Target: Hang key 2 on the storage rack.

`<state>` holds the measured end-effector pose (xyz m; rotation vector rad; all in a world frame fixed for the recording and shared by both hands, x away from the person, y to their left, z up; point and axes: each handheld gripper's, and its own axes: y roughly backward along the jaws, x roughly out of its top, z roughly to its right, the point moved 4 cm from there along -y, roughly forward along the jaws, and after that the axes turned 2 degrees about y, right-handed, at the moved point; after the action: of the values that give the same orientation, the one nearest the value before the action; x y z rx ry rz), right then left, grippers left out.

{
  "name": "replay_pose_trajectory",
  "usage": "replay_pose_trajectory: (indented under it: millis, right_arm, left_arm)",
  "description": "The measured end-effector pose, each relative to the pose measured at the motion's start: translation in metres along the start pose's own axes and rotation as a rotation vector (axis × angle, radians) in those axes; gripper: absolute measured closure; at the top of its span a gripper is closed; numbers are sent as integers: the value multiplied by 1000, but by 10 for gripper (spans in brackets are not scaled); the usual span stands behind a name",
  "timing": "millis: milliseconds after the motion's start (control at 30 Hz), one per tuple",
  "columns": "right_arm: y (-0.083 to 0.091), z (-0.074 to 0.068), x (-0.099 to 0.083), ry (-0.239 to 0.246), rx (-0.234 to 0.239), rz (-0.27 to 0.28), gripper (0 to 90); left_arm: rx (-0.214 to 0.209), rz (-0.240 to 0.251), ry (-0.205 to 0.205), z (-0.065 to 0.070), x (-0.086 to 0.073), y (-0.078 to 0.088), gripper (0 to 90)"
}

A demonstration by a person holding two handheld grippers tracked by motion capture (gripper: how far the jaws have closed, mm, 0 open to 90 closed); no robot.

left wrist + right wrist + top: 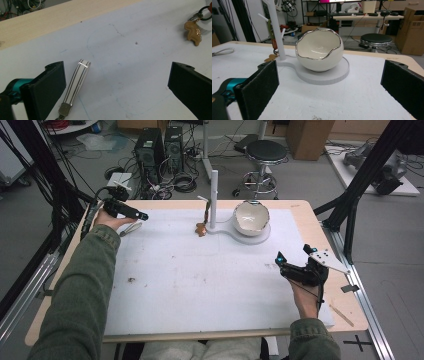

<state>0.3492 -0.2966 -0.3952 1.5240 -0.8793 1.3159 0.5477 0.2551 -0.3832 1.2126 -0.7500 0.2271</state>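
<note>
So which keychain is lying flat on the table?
The white strap keychain with dark stripes, flat by the left gripper. The brown animal-shaped keychain hangs from the white peg stand.

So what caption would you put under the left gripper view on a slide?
Open left gripper hovers over a white striped key strap lying on the white mat.

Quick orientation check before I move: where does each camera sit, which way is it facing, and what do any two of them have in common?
High view: fixed above the person's side, looking forward and down on the table; both forearms, left hand-held gripper and right hand-held gripper show.
Left gripper view: rides the left hand-held gripper, aimed down at the mat; open black jaws flank a white strap.
Right gripper view: rides the right hand-held gripper, facing the eggshell bowl between open jaws.
Shared: both gripper views catch the brown keychain by the white stand.
</note>
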Motion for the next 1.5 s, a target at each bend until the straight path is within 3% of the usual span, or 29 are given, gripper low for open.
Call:
replay_pose_trajectory:
  millis: [67,167,267,333,467,867,933,1000,1167,1400,1500]
  right_arm:
    - [2,2,0,-3,-4,6,5]
    - [4,5,0,-12,-10,6,5]
    - [6,7,-1,-23,-15,1,5]
    - [8,8,-2,-23,-19,-1,5]
    - [14,10,-3,-19,-31,-7,5]
    - [21,14,-5,-50,-40,-6,5]
    - [21,14,-5,-50,-38,-6,5]
    - [20,15,-5,-52,-33,-5,5]
    - [18,14,-6,-77,-17,-6,5]
    - [14,13,-6,-68,-4,-10,5]
    - [14,13,-6,-68,-4,-9,5]
  left_arm:
    - [0,7,27,-6,-1,0,26]
    - [10,-1,33,-15,-4,-3,26]
    - [-10,-25,38,-20,-8,-8,36]
    - [-28,-32,26,-23,-10,-9,86]
    - [-29,-65,19,-27,-16,-17,88]
    - [17,-157,20,-42,-31,-38,98]
    - [45,-174,19,-45,-34,-41,111]
    - [85,-176,8,-45,-35,-43,149]
    - [102,-178,7,-50,-37,-46,193]
    - [79,-164,-36,-48,-38,-53,284]
    - [89,-167,-55,-48,-39,-56,313]
